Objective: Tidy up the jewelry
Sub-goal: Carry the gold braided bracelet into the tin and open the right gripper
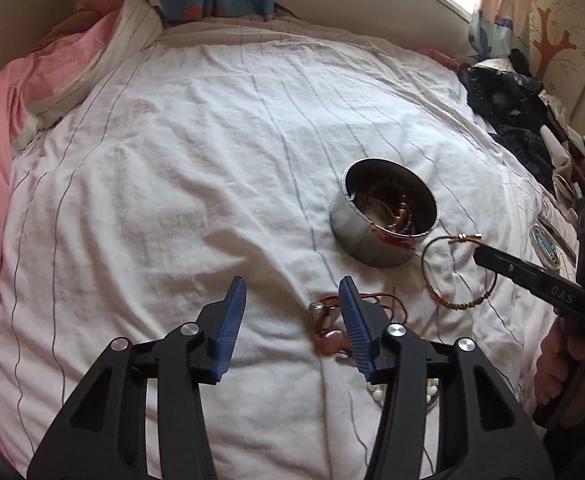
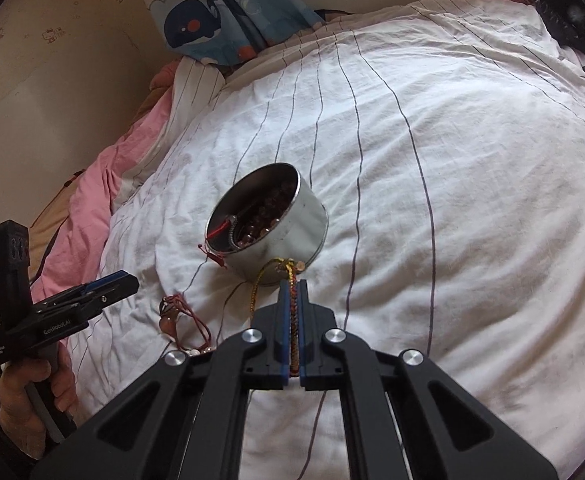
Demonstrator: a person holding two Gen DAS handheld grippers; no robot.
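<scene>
Two tools are at work over the bed (image 2: 452,160). Right tool (image 2: 291,284) is clamped on a braided bracelet (image 1: 458,272), just short of the tin (image 2: 268,224) straight ahead, its mouth tilted toward the left. Left tool (image 1: 292,312) hangs wide open beside a red-cord necklace (image 1: 332,332). Bare sheet lies all around the tin.

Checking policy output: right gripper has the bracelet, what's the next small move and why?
Probably lift and carry forward over the tin. The right gripper is shut on the braided bracelet, which still droops beside the open tin rather than above it; the left gripper is open, idle.
</scene>
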